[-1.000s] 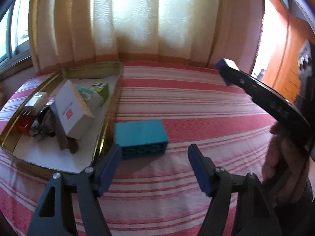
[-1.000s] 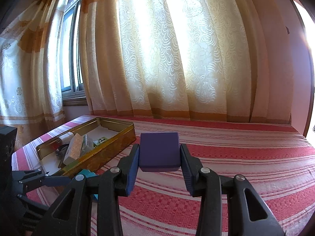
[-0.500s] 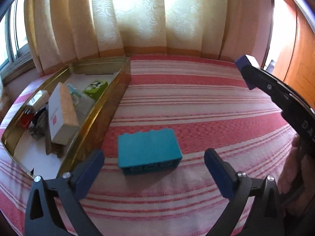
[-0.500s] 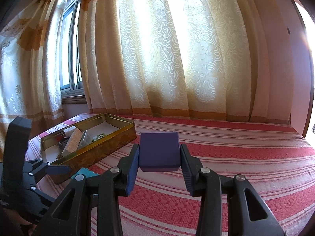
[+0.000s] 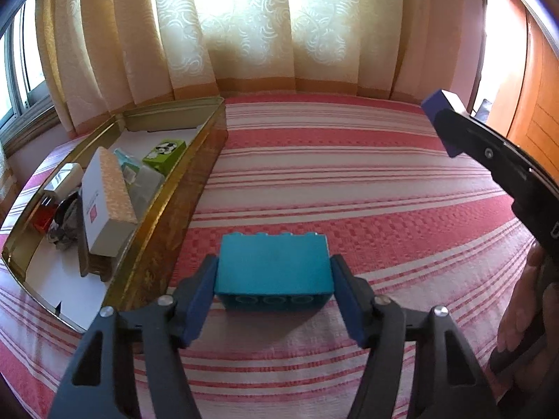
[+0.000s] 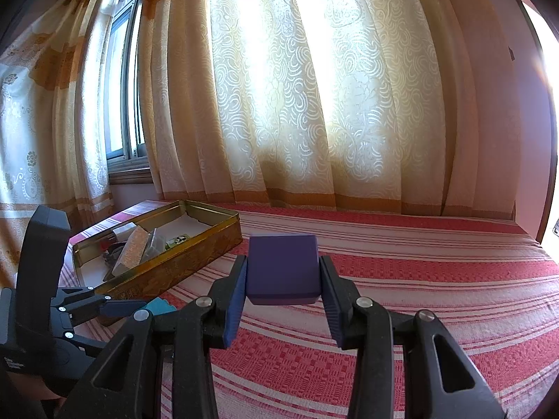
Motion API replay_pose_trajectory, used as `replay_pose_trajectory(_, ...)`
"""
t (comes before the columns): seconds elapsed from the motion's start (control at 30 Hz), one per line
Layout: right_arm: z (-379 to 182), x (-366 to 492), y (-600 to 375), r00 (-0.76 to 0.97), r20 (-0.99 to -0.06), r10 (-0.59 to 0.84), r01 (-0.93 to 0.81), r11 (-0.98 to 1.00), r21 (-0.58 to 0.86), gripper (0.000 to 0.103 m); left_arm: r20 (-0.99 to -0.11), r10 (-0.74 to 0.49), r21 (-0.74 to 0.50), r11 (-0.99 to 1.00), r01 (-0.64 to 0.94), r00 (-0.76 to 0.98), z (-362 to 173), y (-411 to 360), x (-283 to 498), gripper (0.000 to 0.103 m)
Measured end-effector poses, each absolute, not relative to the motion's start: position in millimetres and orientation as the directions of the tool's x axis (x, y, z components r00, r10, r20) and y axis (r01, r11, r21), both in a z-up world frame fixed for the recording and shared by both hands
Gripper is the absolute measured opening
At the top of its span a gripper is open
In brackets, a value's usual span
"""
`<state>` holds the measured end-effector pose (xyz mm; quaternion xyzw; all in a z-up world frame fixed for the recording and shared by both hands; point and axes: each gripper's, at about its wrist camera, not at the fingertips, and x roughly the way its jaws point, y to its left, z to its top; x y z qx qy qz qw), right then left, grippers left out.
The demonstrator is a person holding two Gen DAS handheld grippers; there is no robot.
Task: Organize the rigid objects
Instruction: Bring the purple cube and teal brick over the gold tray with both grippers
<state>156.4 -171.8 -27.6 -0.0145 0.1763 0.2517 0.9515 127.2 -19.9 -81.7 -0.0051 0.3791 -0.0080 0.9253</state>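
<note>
A teal toy brick (image 5: 272, 265) lies on the red striped bedspread, just right of the gold tin (image 5: 167, 216). My left gripper (image 5: 274, 279) straddles it, and its jaws are closing, with both blue pads against the brick's short ends. From the right wrist view, only a corner of the teal brick (image 6: 160, 305) shows behind a left finger (image 6: 118, 307). My right gripper (image 6: 283, 272) is shut on a purple block (image 6: 283, 269), held above the bed. One right finger (image 5: 489, 153) reaches in at the upper right of the left wrist view.
The open gold tin (image 6: 181, 272) holds a white box with a gold side (image 5: 104, 202), a green carton (image 5: 164, 152), a white charger (image 5: 63, 178), a red item (image 5: 42, 218) and dark clutter. Curtains hang behind the bed. A hand (image 5: 524, 314) grips the right handle.
My left gripper spread wide, moved up to the teal brick, then closed its pads onto the brick's ends. The right gripper and its purple block have stayed put.
</note>
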Motion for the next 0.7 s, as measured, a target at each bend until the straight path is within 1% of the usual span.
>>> replay_pose_trajectory(0.13, -27, 157, -172, 0.814, -0.336, 0.473, -0.484, 0.873, 0.057, 0.043, -0.672, -0.014, -0.013, 1.0, 0.007, 0.74, -77, -20, 121, 0.064)
replay_pose_trajectory(0.53, -25, 148, -165, 0.824, -0.307, 0.476, -0.494, 0.869, 0.022, 0.043, -0.515, 0.037, 0.027, 0.999, -0.027, 0.856, -56, -16, 93, 0.064)
replay_pose_trajectory(0.7, -24, 146, -160, 0.818, -0.298, 0.492, -0.512, 0.859, 0.014, 0.043, -0.473, 0.048, 0.023, 0.999, -0.042, 0.88, -51, -6, 88, 0.064)
